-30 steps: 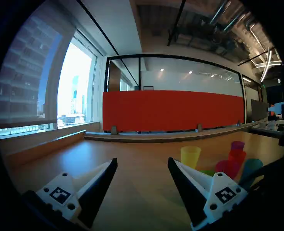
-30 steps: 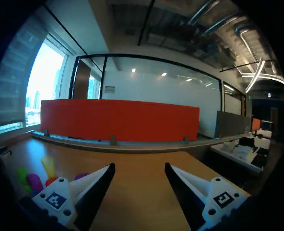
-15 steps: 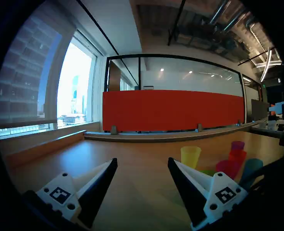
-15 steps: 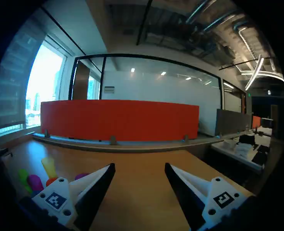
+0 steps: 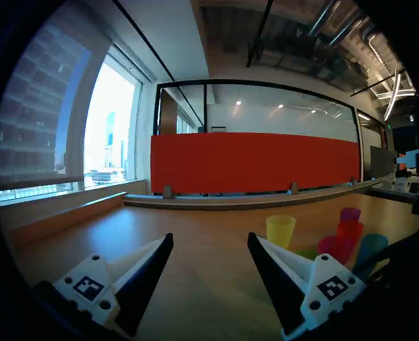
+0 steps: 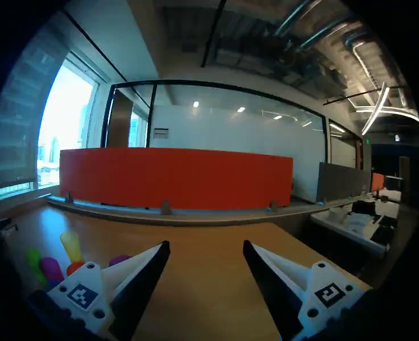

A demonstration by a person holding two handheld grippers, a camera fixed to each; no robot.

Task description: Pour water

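Left gripper view | left claw [image 5: 210, 235] apart, empty | yellow translucent plastic cup [image 5: 280, 230] upright, right of it, near | right claw [image 6: 206, 243] apart, seemingly farther.

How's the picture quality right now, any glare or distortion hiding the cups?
Left gripper view: the window is blown out white and throws a sheen on the table, but the yellow cup looks sharp. Right gripper view: the cups sit dim at the left edge, partly behind a finger of the right gripper; the red partition bows from fisheye distortion.
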